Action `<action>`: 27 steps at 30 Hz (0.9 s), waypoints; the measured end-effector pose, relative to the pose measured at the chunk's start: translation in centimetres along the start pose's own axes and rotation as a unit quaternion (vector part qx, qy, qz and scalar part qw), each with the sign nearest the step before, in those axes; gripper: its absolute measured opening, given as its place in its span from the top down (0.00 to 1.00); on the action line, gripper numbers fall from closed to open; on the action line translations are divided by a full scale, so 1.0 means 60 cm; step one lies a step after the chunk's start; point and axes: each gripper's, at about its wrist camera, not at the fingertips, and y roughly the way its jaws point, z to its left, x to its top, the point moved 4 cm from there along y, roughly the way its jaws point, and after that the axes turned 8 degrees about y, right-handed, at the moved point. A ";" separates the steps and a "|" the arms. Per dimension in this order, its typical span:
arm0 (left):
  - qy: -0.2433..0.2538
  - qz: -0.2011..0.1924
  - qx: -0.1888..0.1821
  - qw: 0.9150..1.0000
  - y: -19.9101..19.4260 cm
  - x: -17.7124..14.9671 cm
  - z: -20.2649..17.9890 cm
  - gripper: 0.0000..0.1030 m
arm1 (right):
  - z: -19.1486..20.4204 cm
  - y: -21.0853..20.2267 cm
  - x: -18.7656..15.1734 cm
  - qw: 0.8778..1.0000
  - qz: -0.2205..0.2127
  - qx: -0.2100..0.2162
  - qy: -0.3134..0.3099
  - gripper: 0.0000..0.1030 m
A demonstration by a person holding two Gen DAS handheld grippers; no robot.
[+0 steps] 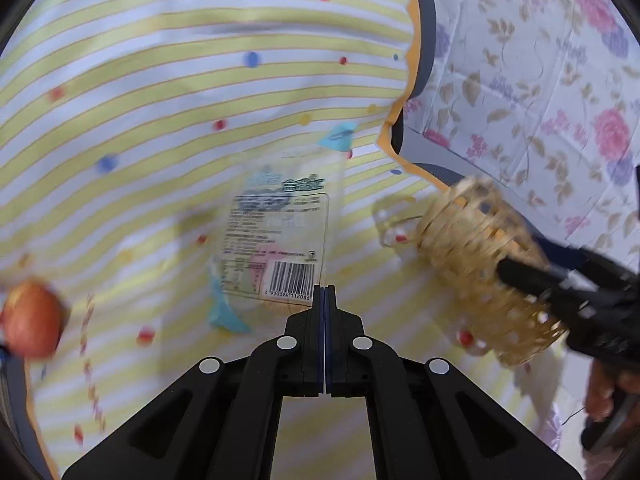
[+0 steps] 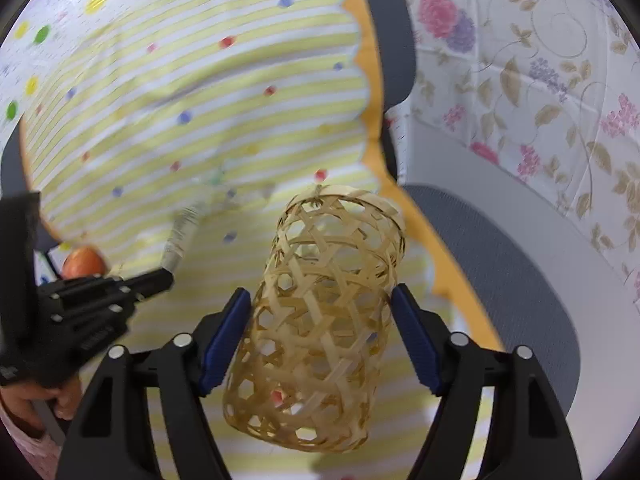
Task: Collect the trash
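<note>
The left claw [image 1: 325, 294] is closed on the edge of a clear snack wrapper [image 1: 280, 236], which is not yet in the woven bamboo basket [image 2: 320, 320]. The right claw [image 2: 320, 300] grips this basket, apparently empty. An apple [image 1: 32, 320] lies on the striped cloth [image 1: 160, 80].

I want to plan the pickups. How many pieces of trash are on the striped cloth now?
1: a clear plastic wrapper with a barcode, pinched at its near edge by the left gripper. More could be hidden outside both views.
</note>
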 end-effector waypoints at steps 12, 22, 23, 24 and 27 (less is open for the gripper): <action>-0.060 0.053 0.006 0.997 -0.105 -0.147 0.007 0.91 | 0.067 -0.033 -0.066 0.998 0.025 0.002 -0.057 0.27; -0.011 0.026 0.049 0.998 -0.137 -0.190 0.009 0.31 | 0.075 -0.087 -0.086 0.998 0.005 -0.009 -0.064 0.22; -0.007 0.028 0.052 0.998 -0.136 -0.197 0.012 0.27 | 0.074 -0.090 -0.087 0.998 0.003 -0.009 -0.062 0.22; -0.005 0.030 0.052 0.998 -0.132 -0.201 0.015 0.27 | 0.072 -0.092 -0.088 0.998 0.003 -0.009 -0.059 0.22; -0.004 0.044 0.071 0.997 -0.105 -0.209 0.033 0.27 | 0.069 -0.091 -0.090 0.999 0.004 -0.010 -0.053 0.22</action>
